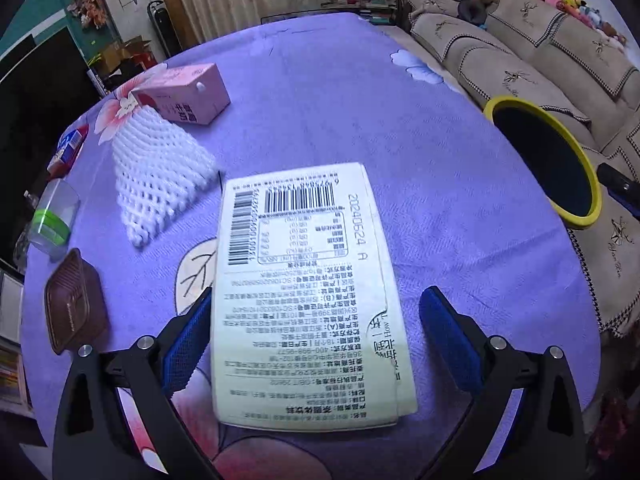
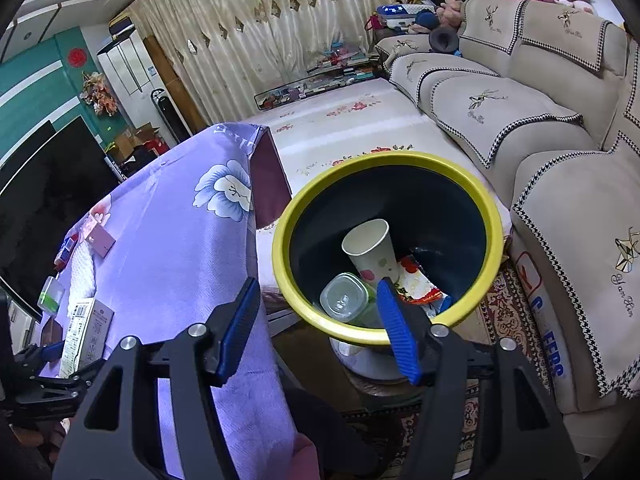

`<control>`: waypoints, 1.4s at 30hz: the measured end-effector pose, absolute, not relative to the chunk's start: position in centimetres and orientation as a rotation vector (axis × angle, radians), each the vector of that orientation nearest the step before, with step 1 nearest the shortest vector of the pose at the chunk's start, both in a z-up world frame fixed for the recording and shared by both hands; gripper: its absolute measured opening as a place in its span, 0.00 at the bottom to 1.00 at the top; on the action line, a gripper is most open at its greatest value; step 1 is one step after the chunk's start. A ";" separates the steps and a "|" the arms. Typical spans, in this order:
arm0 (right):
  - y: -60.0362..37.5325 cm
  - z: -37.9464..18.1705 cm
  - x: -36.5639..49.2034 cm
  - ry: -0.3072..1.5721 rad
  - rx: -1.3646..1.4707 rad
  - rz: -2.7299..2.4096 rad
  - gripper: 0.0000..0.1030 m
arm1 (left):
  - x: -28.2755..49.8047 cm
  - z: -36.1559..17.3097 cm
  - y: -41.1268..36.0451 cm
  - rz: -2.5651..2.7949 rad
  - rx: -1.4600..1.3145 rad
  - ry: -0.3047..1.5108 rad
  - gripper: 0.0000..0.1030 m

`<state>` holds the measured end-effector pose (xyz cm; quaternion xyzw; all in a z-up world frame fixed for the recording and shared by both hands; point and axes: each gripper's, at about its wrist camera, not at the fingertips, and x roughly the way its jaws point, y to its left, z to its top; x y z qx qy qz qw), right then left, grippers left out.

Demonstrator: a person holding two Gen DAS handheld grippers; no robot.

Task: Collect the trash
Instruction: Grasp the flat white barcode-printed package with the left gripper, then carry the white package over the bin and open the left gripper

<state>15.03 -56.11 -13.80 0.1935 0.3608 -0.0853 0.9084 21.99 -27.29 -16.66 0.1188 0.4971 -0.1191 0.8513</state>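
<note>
The left gripper (image 1: 316, 336) sits spread wide around a cream carton (image 1: 308, 296) lying flat on the purple tablecloth (image 1: 440, 240), its pads not clamping it. The right gripper (image 2: 316, 328) hangs open and empty above the yellow-rimmed bin (image 2: 496, 216), which holds a paper cup (image 2: 370, 248).

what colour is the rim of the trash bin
Yellow, around a dark navy inside; the trash bin rim shows best in the right wrist view.
</note>
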 end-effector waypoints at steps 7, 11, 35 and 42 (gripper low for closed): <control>-57.2 -13.9 14.3 0.737 0.412 -0.186 0.56 | 20.7 -16.5 -28.6 -0.315 0.252 1.018 0.69; -57.5 -14.1 14.1 0.740 0.415 -0.190 0.56 | 19.4 -16.1 -30.8 -0.378 0.274 0.993 0.69; -62.6 -13.3 10.0 0.668 0.463 -0.336 0.56 | 26.0 -10.6 -49.3 -0.701 0.373 0.904 0.69; -63.7 -13.4 9.3 0.663 0.471 -0.377 0.56 | 27.9 -13.6 -56.6 -0.745 0.463 0.910 0.69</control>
